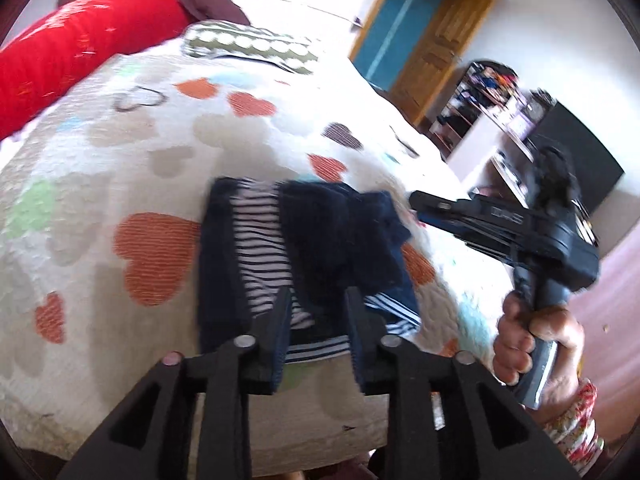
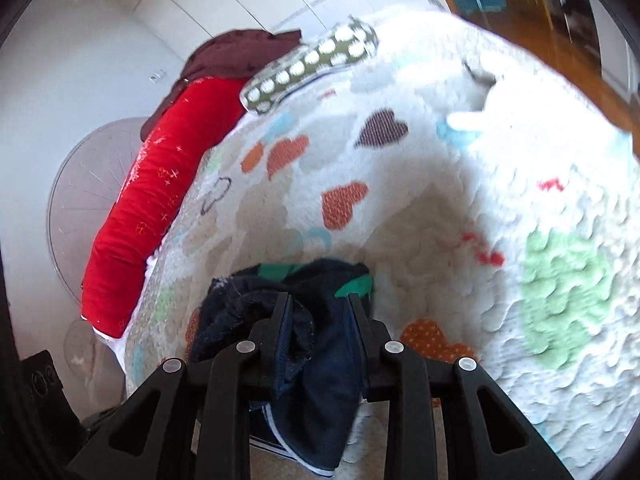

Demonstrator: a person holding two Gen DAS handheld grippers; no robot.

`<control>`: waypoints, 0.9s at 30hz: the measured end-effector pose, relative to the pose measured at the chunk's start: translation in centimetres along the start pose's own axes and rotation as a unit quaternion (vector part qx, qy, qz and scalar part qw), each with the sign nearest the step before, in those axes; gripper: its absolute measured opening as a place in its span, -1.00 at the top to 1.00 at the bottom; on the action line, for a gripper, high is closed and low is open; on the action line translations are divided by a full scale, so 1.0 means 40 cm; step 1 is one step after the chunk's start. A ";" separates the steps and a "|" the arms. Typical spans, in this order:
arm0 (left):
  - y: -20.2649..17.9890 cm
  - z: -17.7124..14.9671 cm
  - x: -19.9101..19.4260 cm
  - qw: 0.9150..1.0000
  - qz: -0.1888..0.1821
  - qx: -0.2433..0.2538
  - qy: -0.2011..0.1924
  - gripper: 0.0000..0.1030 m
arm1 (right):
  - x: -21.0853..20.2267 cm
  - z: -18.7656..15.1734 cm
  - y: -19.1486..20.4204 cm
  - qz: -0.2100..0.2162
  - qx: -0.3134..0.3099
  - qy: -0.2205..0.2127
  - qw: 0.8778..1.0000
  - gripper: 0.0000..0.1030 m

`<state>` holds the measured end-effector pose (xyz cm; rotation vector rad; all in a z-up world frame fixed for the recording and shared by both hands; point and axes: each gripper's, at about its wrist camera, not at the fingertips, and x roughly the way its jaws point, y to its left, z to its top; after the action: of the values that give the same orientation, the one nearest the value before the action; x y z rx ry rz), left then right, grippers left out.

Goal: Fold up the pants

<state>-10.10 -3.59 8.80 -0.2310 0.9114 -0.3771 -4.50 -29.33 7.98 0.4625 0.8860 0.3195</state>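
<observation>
Lying bunched on the heart-print bedspread, the navy pants sit between both tools. The left gripper has its jaws spread over the cloth — grip unclear. The right gripper likewise — I cannot tell.
</observation>
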 end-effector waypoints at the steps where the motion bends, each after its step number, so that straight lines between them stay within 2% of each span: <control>1: 0.010 0.000 -0.005 1.000 0.004 -0.007 -0.003 0.34 | -0.015 -0.005 0.012 0.003 -0.009 -0.006 1.000 0.28; 2: 0.022 -0.001 -0.007 1.000 0.007 -0.012 -0.004 0.31 | -0.024 -0.010 0.025 0.010 -0.018 -0.009 1.000 0.06; 4: 0.051 -0.005 -0.012 1.000 0.014 -0.027 -0.004 0.31 | -0.028 -0.020 0.058 0.022 -0.035 -0.013 0.999 -0.08; 7: 0.080 -0.011 -0.004 0.999 0.018 -0.045 0.001 0.31 | -0.014 -0.055 0.115 0.028 -0.077 -0.013 0.997 -0.10; 10: 0.094 -0.014 0.002 0.998 0.020 -0.055 0.008 0.31 | 0.044 -0.091 0.176 0.013 -0.129 0.009 0.992 -0.12; 11: 0.096 -0.016 0.002 0.998 0.019 -0.056 0.008 0.31 | 0.068 -0.102 0.191 -0.001 -0.144 0.018 0.989 0.04; 13: 0.103 -0.016 -0.001 0.998 0.020 -0.060 0.009 0.31 | 0.099 -0.112 0.193 -0.019 -0.164 0.040 0.985 0.53; 16: 0.113 -0.014 -0.007 0.998 0.018 -0.066 0.007 0.30 | 0.083 -0.103 0.161 0.004 -0.135 0.039 0.990 0.68; 21: 0.119 -0.018 0.009 0.997 0.014 -0.070 0.012 0.23 | -0.005 -0.105 0.062 0.006 -0.084 0.006 0.996 0.69; 24: 0.108 -0.020 0.033 0.997 0.009 -0.067 0.025 0.23 | 0.000 -0.132 0.019 0.001 -0.059 0.019 0.998 0.69; 27: 0.079 -0.006 0.065 0.999 0.018 -0.041 0.024 0.23 | 0.018 -0.162 0.009 0.005 -0.053 0.031 0.998 0.66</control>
<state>-8.13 -1.79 5.66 -0.2818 0.9786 -0.3131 -9.28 -27.06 4.17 0.3609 0.9234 0.3890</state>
